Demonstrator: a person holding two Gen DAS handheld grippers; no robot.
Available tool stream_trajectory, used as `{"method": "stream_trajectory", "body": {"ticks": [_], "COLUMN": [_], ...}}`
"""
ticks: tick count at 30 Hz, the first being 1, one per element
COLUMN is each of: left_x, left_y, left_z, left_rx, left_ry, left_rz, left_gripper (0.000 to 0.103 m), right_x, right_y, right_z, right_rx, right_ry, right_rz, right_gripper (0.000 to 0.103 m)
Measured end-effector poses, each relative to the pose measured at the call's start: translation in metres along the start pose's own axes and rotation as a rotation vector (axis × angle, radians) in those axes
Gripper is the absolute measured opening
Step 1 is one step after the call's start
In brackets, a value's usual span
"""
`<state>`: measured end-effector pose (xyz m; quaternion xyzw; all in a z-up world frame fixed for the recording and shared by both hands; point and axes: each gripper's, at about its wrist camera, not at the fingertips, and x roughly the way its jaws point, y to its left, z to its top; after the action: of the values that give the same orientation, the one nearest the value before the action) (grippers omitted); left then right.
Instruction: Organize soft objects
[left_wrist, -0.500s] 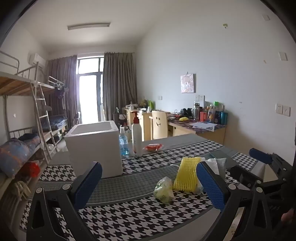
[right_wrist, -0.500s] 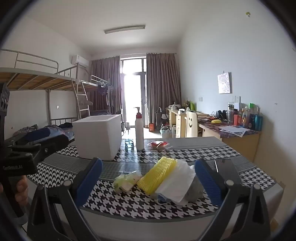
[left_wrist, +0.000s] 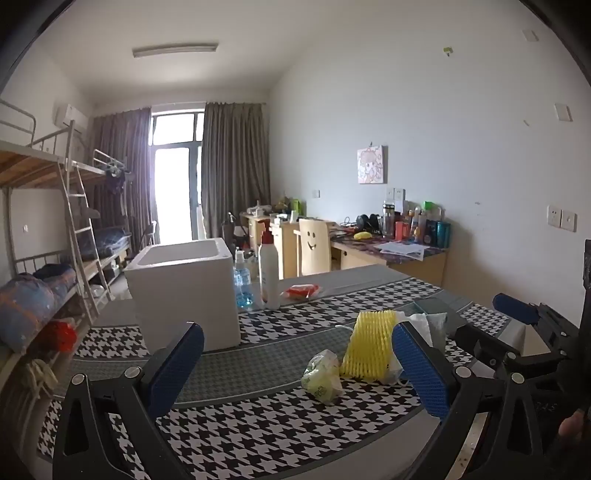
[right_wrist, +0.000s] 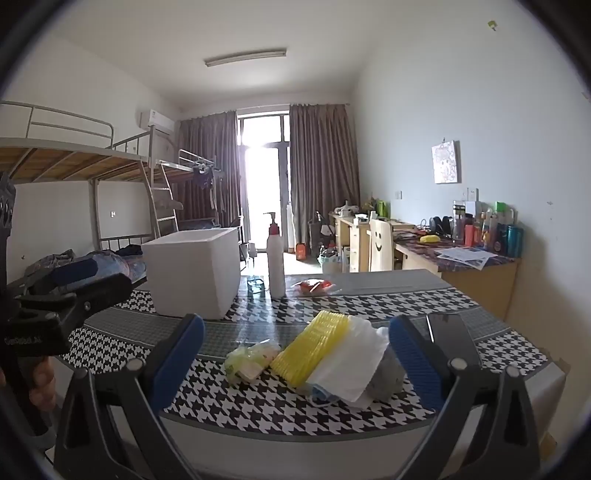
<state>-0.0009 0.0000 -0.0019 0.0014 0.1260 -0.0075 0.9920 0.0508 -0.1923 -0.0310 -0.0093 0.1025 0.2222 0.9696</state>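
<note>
A pile of soft things lies on the houndstooth table: a crumpled pale green bag, a yellow foam net, a white cloth and a grey wad. A white foam box stands behind, open at the top. My left gripper hovers open before the pile, nothing between its blue pads. My right gripper is open too, near the table's front edge, short of the pile. Each gripper shows at the edge of the other's view.
A white pump bottle, a blue sanitizer bottle and a red packet stand behind the pile. A dark phone lies at right. Bunk beds line the left, cluttered desks the right wall.
</note>
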Motion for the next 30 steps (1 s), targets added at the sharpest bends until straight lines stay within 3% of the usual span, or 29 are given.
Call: {"method": "stream_trajectory", "body": {"ticks": [30], "left_x": [0.0024], "left_y": [-0.0036], "left_z": [-0.0027], "left_rx": [-0.001], "left_ry": [0.017], "left_rz": [-0.016], "left_gripper": [0.102], "right_x": [0.0011], "right_y": [-0.007], "right_z": [0.0006], "right_rx": [0.007], "right_ry": [0.01], "right_rz": [0.001], "right_gripper": [0.101]}}
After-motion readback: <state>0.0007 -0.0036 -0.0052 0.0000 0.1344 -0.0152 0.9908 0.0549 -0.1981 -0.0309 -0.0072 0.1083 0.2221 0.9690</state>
